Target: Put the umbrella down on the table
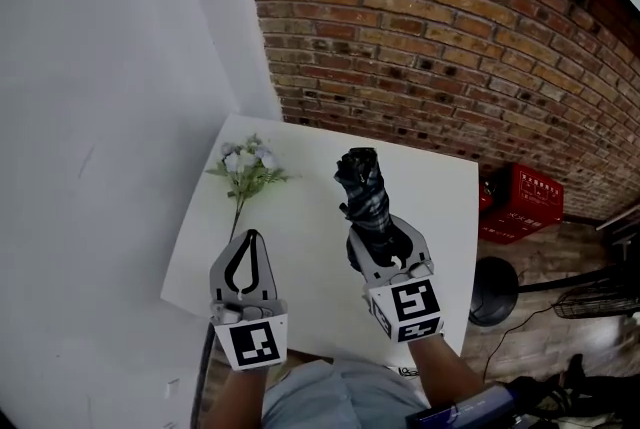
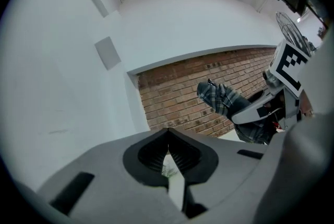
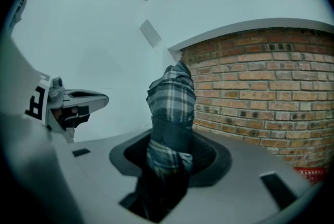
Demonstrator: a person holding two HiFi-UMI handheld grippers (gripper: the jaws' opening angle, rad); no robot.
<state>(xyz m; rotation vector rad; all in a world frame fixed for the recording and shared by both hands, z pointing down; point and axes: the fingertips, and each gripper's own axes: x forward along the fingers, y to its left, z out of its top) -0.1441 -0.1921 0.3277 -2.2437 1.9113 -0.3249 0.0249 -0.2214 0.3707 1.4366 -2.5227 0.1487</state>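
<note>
A folded dark plaid umbrella sticks out forward from my right gripper, which is shut on its lower part, above the white table. In the right gripper view the umbrella fills the gap between the jaws of the right gripper and points toward the brick wall. My left gripper hovers over the table's near left part, its tips touching with nothing between them. The left gripper view shows its jaws meeting at the tips, with the umbrella off to the right.
A small bunch of white flowers lies on the table's far left. A brick wall stands behind the table and a white wall to its left. A red crate and a black round base sit on the floor to the right.
</note>
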